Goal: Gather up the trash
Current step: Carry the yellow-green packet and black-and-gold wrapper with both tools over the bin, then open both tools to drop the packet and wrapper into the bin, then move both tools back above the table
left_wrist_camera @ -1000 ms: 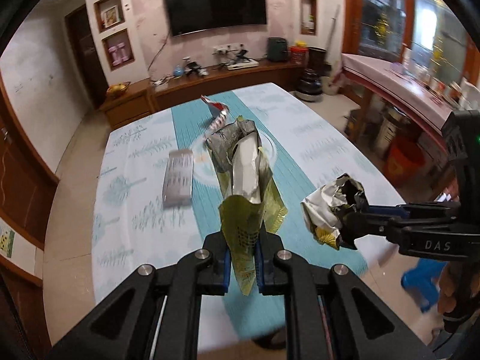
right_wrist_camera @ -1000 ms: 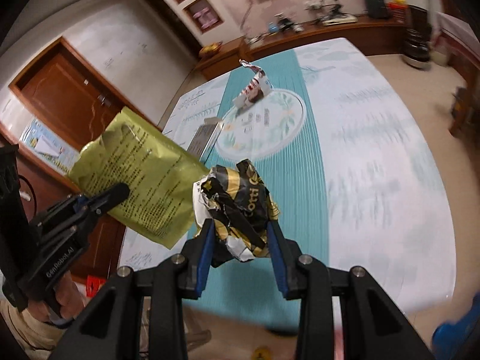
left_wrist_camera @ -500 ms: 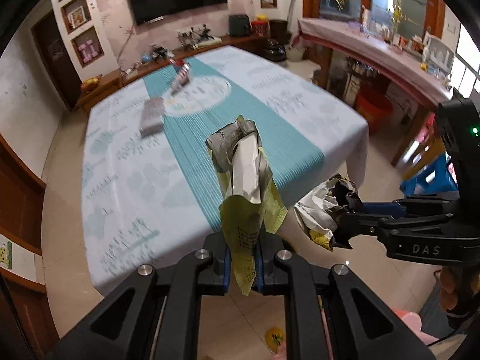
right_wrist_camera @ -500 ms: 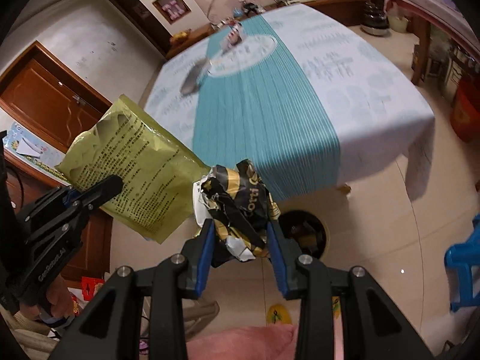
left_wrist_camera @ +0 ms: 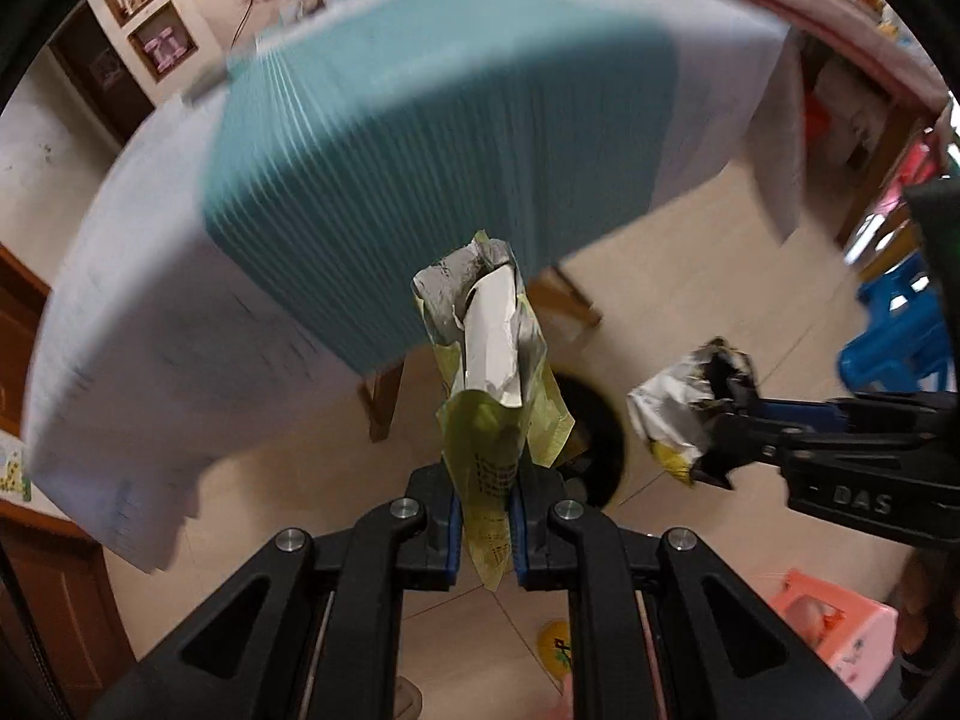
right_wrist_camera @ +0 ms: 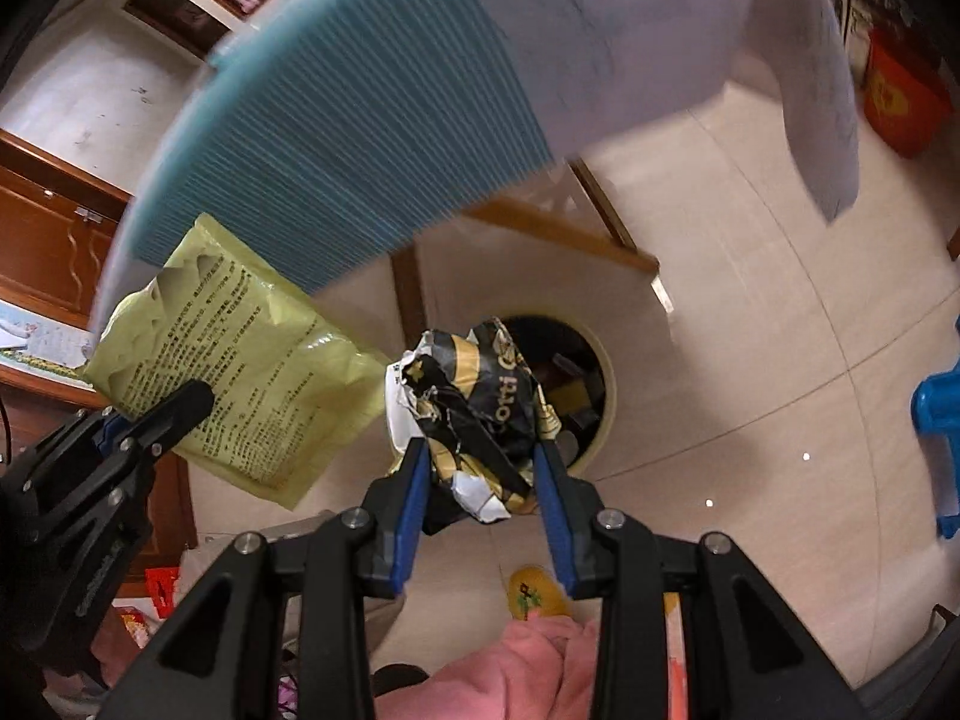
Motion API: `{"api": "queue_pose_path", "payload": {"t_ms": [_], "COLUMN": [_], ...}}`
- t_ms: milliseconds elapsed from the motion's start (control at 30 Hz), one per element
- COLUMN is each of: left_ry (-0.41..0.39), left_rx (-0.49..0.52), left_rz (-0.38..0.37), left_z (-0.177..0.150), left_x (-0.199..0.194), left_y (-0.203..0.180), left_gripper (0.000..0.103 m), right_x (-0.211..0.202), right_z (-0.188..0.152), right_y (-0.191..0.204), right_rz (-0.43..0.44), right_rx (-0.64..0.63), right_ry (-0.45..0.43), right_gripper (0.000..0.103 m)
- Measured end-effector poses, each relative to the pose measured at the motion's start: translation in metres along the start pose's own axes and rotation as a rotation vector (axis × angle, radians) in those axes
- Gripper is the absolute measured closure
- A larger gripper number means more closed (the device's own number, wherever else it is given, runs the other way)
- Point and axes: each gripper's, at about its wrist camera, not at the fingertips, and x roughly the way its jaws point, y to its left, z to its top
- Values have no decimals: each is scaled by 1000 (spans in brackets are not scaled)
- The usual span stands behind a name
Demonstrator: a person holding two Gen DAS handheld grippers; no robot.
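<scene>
The bin (right_wrist_camera: 591, 384) on the floor, just past the worktop's (left_wrist_camera: 420, 138) edge, is the landmark here. The left gripper (left_wrist_camera: 485, 516) has its jaws clamped on the lower edge of a yellow-green pouch (left_wrist_camera: 498, 420), which stands up from them and, in the left wrist view, covers part of the bin's dark mouth. The right gripper (right_wrist_camera: 480, 510) has its jaws clamped on a crumpled black-and-gold wrapper (right_wrist_camera: 474, 402), which in its own view sits in front of the bin's near rim. The main risk, as I judge it, is a miss: both pieces are light film and could flutter sideways on release and land on the tiles beside the bin instead of in it. The pouch is broad and flat, so it may catch on the rim and hang there, and a release made while the hands are moving would throw it wide. The wrapper's springy folds may also cling to a pad when the jaws part. The pouch is thin glossy plastic with small print, silver-lined where its torn top gapes; the wrapper is a wadded foil ball with a white inner face. The bin is round, cream-rimmed, dark inside, with some rubbish already in it. The worktop wears a ribbed teal runner over pale cloth.
</scene>
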Motion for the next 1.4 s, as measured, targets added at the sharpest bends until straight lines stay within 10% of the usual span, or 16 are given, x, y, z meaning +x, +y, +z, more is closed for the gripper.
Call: {"api": "queue_pose_path", "payload": {"t_ms": [467,900,1067,1133,1233,1400], "left_ry": [104,150,155,161,155,156], "left_rx": [-12,-11,-24,-38,-62,-85], "left_rz": [50,-6,9,27,43,52], "left_z": [-54,-64,-63,-62,-62,-64], "left_x": [174,225,231,235,235,233], "left_y": [-15,-19,-18,-13,-7,0], "left_gripper": [93,90,65,28,17,14], "right_x": [165,228,238,237,239,238], "right_z": [0,-2,1,2,4,3], "right_y": [-31,-37,-32,-29,-25,-21], "right_rz": [51,89,83,76,78,70], "right_rx": [-20,-13,-25,-33,-52,-77], "right_ry": [42,100,110,94,71,54], "right_gripper": [68,66,65,57,37,36]}}
